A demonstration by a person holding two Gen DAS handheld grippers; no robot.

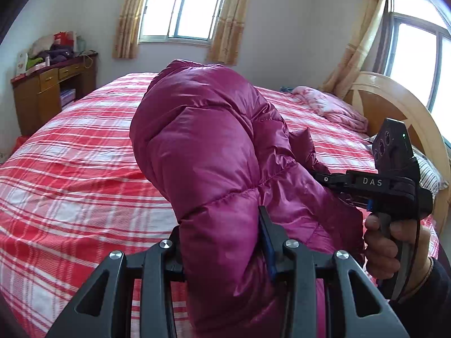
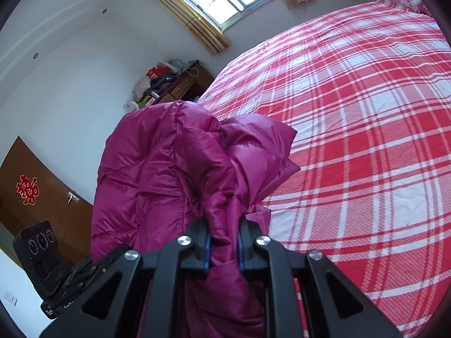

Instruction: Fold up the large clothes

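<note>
A magenta puffer jacket (image 1: 203,146) hangs bunched above the red-and-white plaid bed (image 1: 70,174), lifted off the cover. My left gripper (image 1: 222,242) is shut on a thick padded fold of it. At the right of the left wrist view a hand holds my right gripper (image 1: 328,178), whose tips are buried in the jacket's edge. In the right wrist view my right gripper (image 2: 224,246) pinches a thin gathered strip of the jacket (image 2: 157,169), with the rest billowing to the left. The left gripper's body (image 2: 42,256) shows at the lower left there.
The plaid bed (image 2: 366,140) stretches ahead and to the right. A pink blanket (image 1: 329,107) and a striped pillow (image 1: 431,174) lie by the curved wooden headboard (image 1: 394,104). A cluttered wooden desk (image 1: 48,84) stands at the far left under a window, and a brown door (image 2: 42,197) is behind.
</note>
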